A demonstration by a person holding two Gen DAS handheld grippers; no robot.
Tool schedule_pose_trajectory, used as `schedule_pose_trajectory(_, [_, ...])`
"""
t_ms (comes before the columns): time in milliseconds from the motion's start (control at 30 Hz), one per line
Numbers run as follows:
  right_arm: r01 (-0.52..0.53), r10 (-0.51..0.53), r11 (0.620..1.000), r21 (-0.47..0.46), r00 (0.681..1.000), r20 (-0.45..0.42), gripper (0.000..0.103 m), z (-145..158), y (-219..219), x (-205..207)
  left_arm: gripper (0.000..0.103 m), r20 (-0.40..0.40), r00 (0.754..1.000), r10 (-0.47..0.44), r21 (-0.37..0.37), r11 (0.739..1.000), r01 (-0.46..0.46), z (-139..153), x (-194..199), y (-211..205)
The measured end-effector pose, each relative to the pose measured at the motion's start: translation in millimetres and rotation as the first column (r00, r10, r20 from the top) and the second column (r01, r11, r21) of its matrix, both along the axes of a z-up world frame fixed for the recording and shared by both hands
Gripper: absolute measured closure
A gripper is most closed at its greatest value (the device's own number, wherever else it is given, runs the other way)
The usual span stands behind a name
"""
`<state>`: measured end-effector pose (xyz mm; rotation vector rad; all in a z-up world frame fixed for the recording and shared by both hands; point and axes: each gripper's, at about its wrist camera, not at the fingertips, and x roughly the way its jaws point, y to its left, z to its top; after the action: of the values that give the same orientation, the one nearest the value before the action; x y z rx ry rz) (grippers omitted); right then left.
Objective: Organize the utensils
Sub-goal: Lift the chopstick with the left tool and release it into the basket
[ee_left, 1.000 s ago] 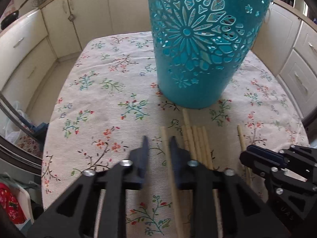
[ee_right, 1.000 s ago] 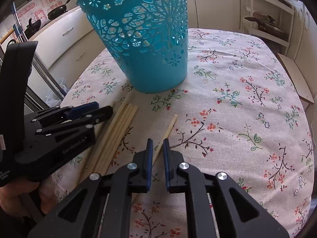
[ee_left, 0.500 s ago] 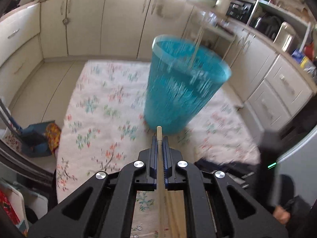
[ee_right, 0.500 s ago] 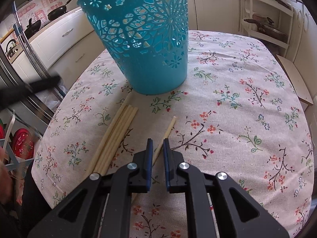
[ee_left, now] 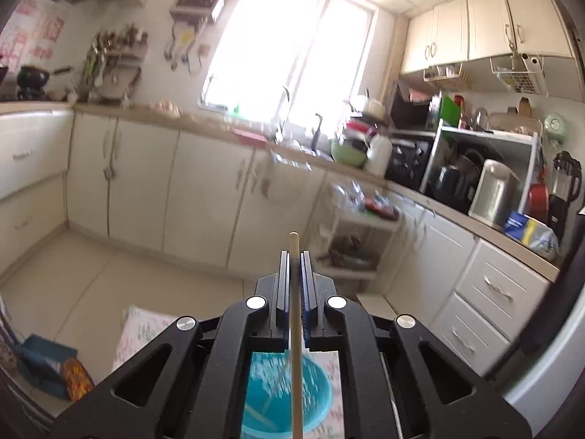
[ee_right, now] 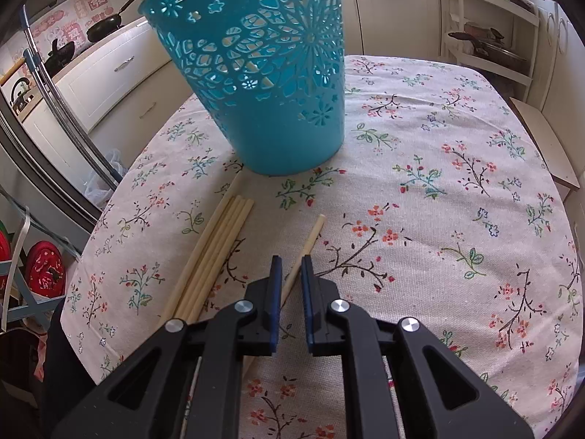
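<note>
My left gripper [ee_left: 293, 256] is shut on a wooden chopstick [ee_left: 294, 314] and is raised high, pointing at the kitchen wall. The chopstick runs down towards the open mouth of the teal cut-out basket [ee_left: 289, 398] seen below between the gripper arms. In the right wrist view the same basket [ee_right: 263, 73] stands upright on the floral tablecloth [ee_right: 438, 201]. My right gripper [ee_right: 291, 261] hangs low over the table, jaws slightly apart around a single chopstick [ee_right: 310, 237] without closing on it. A bundle of several chopsticks [ee_right: 215, 248] lies to its left.
Kitchen cabinets [ee_left: 164, 190] and a cluttered counter [ee_left: 475, 190] surround the table. A shelf rack [ee_right: 486, 18] stands at the far right, metal bars [ee_right: 65, 117] at the left edge. The table's edges drop off on the left and right.
My left gripper closed on a chopstick on the table, lifted it and tilted up over the basket. It left the right wrist view. The right gripper has stayed still.
</note>
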<state>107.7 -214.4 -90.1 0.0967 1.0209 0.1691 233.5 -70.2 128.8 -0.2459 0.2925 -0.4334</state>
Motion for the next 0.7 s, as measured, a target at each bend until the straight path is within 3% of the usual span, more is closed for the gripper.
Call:
schedule_pose_trajectory(167, [-0.011,0.011,1.0,0.0,1.0,0.008,0.092,0,0,0,0.098,0.057,0.995,0.087,-0.027,0.996,-0.086,-12,27,-16])
schedule_pose_trajectory(433, [-0.02,0.02,1.0,0.017,1.0,0.007,0.092,0,-3,2,0.098,0.014,0.989,0.145,-0.063,0.988,-0.144,-57,58,-20])
schedule_pose_trajectory(700, [-0.022,0.022,0.999,0.023,1.0,0.007,0.092,-1,-4,2,0.098,-0.025,0.992,0.121,0.035,0.992,-0.12,-82,52,-34])
